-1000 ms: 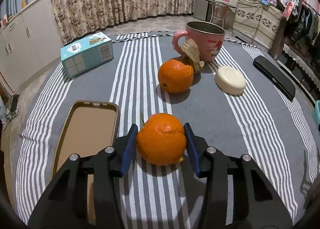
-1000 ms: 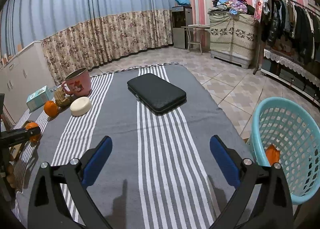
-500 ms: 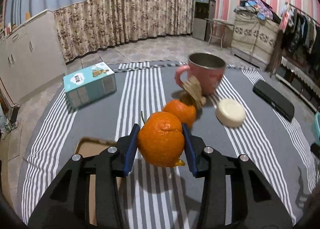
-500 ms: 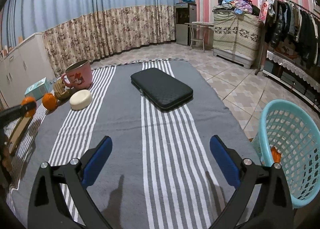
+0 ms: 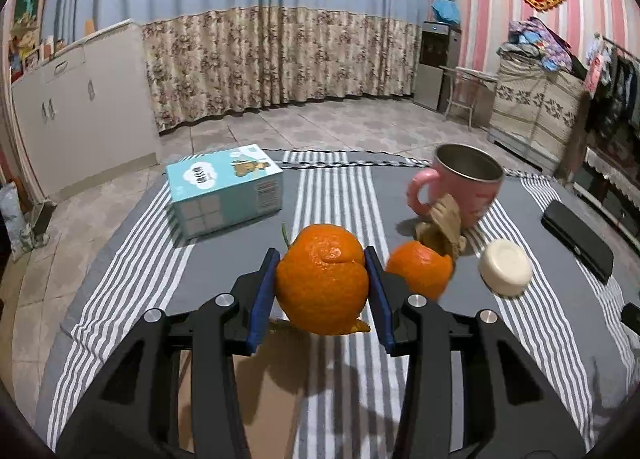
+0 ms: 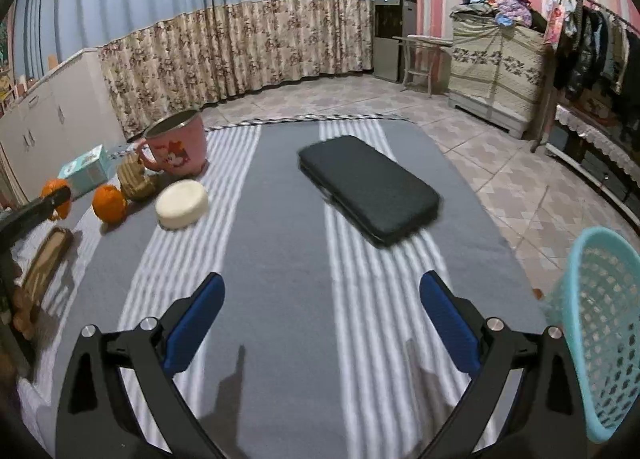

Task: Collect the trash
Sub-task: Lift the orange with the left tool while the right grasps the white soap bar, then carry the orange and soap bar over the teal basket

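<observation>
Lifted off the cloth, orange [image 5: 322, 285] stays clamped in left gripper [image 5: 320, 295].

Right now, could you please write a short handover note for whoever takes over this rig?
Left gripper: shut on an orange peel, held above the striped cloth.
Right gripper: open, holding nothing, over the cloth.
Blue basket: beside the table, on the right gripper's side; its contents cannot be made out.
Left: carry the held peel to the basket; the second orange peel beside the pink mug may be next.
</observation>
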`<state>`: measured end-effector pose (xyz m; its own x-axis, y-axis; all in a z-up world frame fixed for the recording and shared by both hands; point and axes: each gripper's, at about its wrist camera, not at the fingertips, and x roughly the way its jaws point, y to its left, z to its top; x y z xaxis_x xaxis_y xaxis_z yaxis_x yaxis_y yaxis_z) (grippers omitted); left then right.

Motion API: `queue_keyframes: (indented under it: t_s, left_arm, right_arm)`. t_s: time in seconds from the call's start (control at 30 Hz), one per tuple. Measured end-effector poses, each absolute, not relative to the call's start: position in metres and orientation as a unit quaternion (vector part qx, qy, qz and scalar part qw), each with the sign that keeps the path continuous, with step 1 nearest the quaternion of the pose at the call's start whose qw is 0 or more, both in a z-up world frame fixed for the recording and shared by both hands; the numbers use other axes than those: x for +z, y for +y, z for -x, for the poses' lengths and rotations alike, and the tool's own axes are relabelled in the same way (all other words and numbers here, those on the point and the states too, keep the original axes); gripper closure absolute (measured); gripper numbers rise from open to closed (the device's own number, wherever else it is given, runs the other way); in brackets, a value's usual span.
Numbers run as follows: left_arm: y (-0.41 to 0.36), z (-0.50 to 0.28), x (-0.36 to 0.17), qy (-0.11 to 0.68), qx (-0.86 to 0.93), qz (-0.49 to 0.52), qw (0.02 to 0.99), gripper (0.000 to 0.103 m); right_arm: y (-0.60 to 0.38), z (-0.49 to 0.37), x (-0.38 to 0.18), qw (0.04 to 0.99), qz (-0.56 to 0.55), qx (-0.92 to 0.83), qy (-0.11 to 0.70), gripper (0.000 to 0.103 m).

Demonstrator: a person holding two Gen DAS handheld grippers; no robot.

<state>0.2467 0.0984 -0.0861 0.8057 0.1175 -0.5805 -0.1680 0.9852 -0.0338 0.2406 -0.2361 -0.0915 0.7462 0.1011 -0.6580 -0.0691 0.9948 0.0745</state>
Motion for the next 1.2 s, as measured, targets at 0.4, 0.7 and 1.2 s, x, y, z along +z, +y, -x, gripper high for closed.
queue_keyframes:
  t_s: [0.4,0.7,1.2]
  left_arm:
    - [0.134,-0.249,-0.089,0.297,0.127,0.087,0.942,0.062]
    - [0.145,-0.249,-0.093,0.303,0.132,0.112,0.937,0.062]
    - [0.142,-0.250,-0.097,0.307,0.123,0.109,0.937,0.062]
  right_arm:
    - [-0.143,-0.304,-0.104,0.917,0.020,0.099,0.386,0.007]
    - [-0.118,-0.339,-0.124,0.898,-0.008,0.092,0.429,0.007]
    - [-0.108,-0.323,-0.115,0.904,0.034,0.114,0.411,0.042]
